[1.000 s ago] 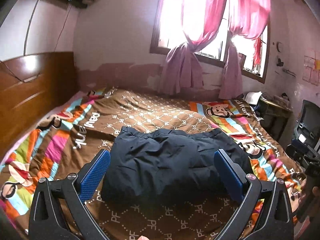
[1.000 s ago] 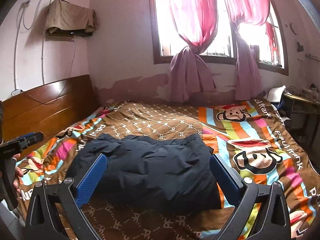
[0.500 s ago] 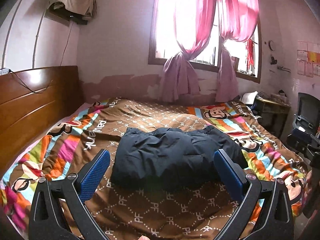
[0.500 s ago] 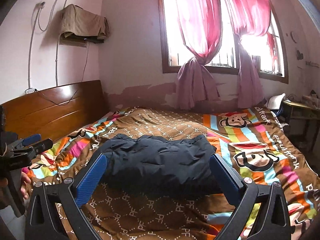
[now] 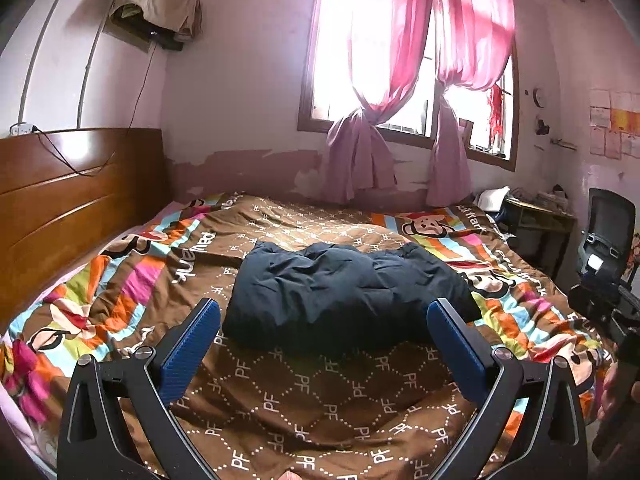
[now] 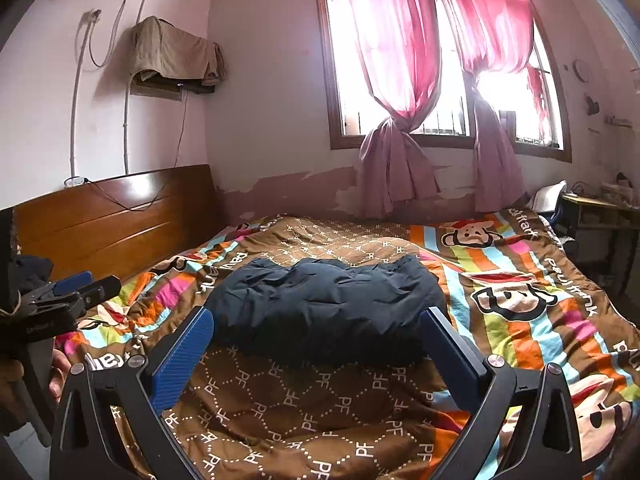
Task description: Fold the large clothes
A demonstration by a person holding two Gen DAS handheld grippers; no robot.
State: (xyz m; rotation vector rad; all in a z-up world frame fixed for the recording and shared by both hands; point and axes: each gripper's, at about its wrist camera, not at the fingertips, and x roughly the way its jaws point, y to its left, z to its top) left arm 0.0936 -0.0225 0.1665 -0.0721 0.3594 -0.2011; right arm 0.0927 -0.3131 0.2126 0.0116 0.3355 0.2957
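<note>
A dark navy padded jacket [image 5: 340, 292] lies folded into a thick bundle in the middle of the bed; it also shows in the right wrist view [image 6: 324, 304]. My left gripper [image 5: 324, 320] is open and empty, held back from the bundle's near edge above the bedspread. My right gripper [image 6: 320, 328] is open and empty too, at about the same distance from the bundle. The left gripper shows at the left edge of the right wrist view [image 6: 76, 292].
The bed carries a brown and striped cartoon bedspread [image 5: 304, 396]. A wooden headboard [image 5: 72, 200] stands on the left. A window with pink curtains [image 5: 400, 92] is behind. A desk [image 5: 540, 224] and a black chair [image 5: 608, 232] stand at the right.
Both grippers have pulled back and risen from the folded jacket, so it looks smaller and farther away. The jacket has not moved. Both stay open.
</note>
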